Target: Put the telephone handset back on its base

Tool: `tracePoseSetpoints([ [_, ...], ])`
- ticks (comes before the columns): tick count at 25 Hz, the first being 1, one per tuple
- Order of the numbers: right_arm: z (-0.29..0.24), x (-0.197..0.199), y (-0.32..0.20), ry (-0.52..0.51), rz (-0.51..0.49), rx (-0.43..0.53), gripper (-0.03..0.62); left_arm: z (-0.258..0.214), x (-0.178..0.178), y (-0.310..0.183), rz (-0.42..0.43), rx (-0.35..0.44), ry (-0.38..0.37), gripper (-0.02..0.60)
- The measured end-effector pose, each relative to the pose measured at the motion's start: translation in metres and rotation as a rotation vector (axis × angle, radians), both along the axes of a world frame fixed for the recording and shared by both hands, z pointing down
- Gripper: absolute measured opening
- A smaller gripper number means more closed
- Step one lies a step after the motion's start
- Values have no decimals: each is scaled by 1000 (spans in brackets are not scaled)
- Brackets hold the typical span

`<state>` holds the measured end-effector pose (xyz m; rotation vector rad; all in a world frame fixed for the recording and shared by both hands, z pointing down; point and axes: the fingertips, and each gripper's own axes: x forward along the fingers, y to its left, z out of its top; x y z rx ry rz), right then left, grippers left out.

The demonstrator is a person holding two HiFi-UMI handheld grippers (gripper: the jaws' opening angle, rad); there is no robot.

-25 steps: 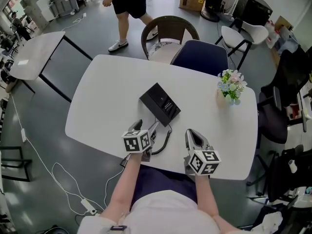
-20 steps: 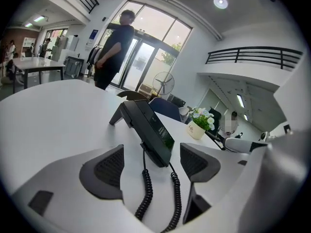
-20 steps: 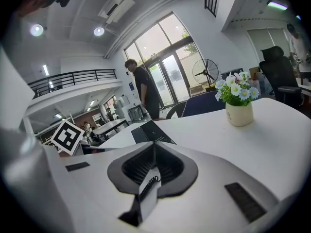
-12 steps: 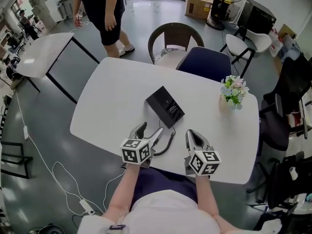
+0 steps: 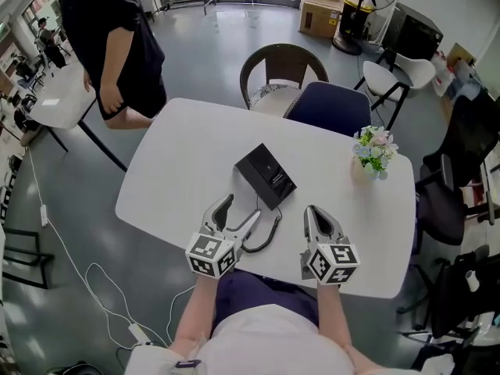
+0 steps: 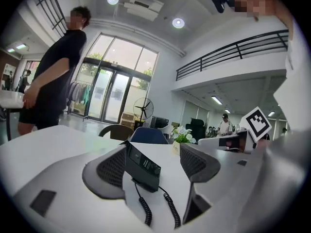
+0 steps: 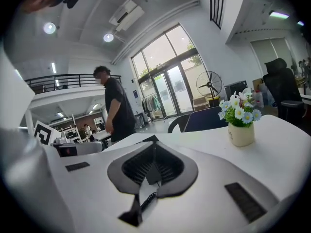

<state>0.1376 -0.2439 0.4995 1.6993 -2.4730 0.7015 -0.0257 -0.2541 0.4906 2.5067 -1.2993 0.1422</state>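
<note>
The black telephone [image 5: 266, 176] lies near the middle of the white table [image 5: 180, 162]. It reads as one dark block, and I cannot tell the handset apart from its base. Its coiled cord [image 5: 262, 233] loops toward the near edge. My left gripper [image 5: 241, 208] is open just in front of the telephone, with nothing between its fingers. In the left gripper view the telephone [image 6: 142, 166] shows through the gap of that gripper [image 6: 154, 154], a little beyond the tips, with the cord [image 6: 158, 210] below. My right gripper [image 5: 316, 212] is shut and empty, to the right of the cord [image 7: 148, 200].
A small vase of flowers [image 5: 371, 151] stands at the table's right end. A wicker chair [image 5: 281, 73] and a blue chair [image 5: 328, 108] sit at the far side. A person in dark clothes [image 5: 109, 45] stands by the table's far left corner.
The person has walked from the back of the room to the table's left corner. My left gripper's jaws stand a little wider. The right gripper has barely moved.
</note>
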Motion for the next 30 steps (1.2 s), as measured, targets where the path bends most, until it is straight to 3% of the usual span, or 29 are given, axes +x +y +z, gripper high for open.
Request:
tracePoseSetpoints([
  [5,-24,10,1,24,19,68,37,-36,4,0,18,114,-42,338],
  [9,-42,19,4,27,30,111,37,-64,14,1,49,189,-52,269],
  [14,-50,25,8,74,42,138,37,-75,24,2,50,241,-89,116],
  [19,-47,26,9,108,25,130,37,-67,31,0,41,206,-85,33],
  [25,-42,37,11,144,76,128,37,-47,29,-3,7,134,-152,15],
  [30,-40,40,10,153,88,126,37,-40,27,-4,4,109,-153,15],
])
